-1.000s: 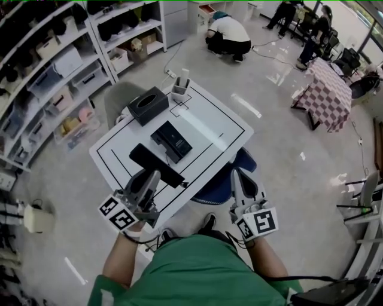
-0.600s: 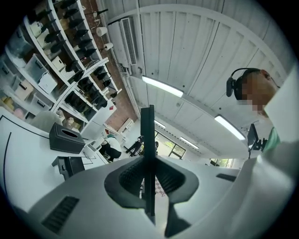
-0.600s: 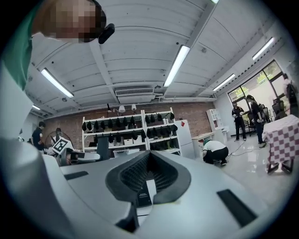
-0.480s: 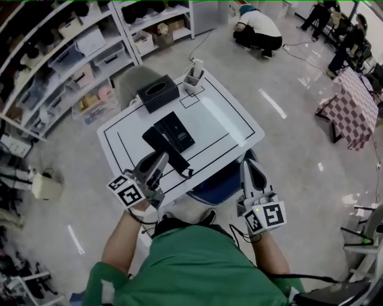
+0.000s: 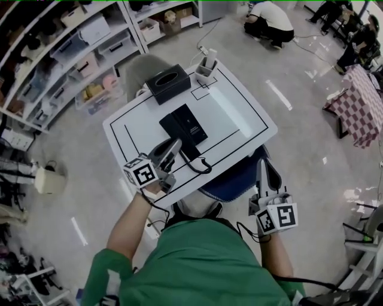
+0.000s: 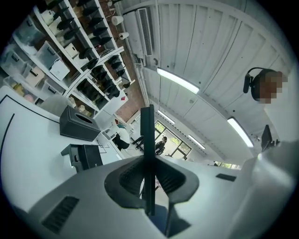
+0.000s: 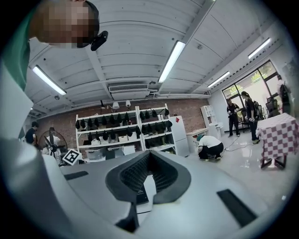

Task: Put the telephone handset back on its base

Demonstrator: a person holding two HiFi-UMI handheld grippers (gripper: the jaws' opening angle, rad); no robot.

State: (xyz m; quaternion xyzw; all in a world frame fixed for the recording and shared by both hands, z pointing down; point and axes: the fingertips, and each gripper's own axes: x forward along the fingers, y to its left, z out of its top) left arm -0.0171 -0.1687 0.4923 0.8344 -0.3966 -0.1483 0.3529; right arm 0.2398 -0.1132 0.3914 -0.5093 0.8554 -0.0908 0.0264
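The black handset (image 5: pixel 175 132) lies slanted just left of the black telephone base (image 5: pixel 192 124) on the white table (image 5: pixel 239 119); whether they touch I cannot tell. Its coiled cord (image 5: pixel 200 165) loops near the front edge. My left gripper (image 5: pixel 173 147) is shut on the handset's near end. In the left gripper view the handset (image 6: pixel 147 140) stands as a thin upright bar between the pads, and the base (image 6: pixel 86 156) sits to the left. My right gripper (image 5: pixel 263 166) hangs right of the table, shut and holding nothing; in the right gripper view its pads (image 7: pixel 140 175) meet at the tip.
A black tissue box (image 5: pixel 167 83) and a white pen holder (image 5: pixel 207 70) stand at the table's far edge. A blue chair (image 5: pixel 236 179) sits under the near right corner. Shelves (image 5: pixel 72 54) line the left wall. A person (image 5: pixel 269 18) crouches beyond, near a checkered table (image 5: pixel 359 89).
My left gripper has carried the handset forward and lower, from the near left edge to beside the base. The right gripper has shifted a little rightward beside the table.
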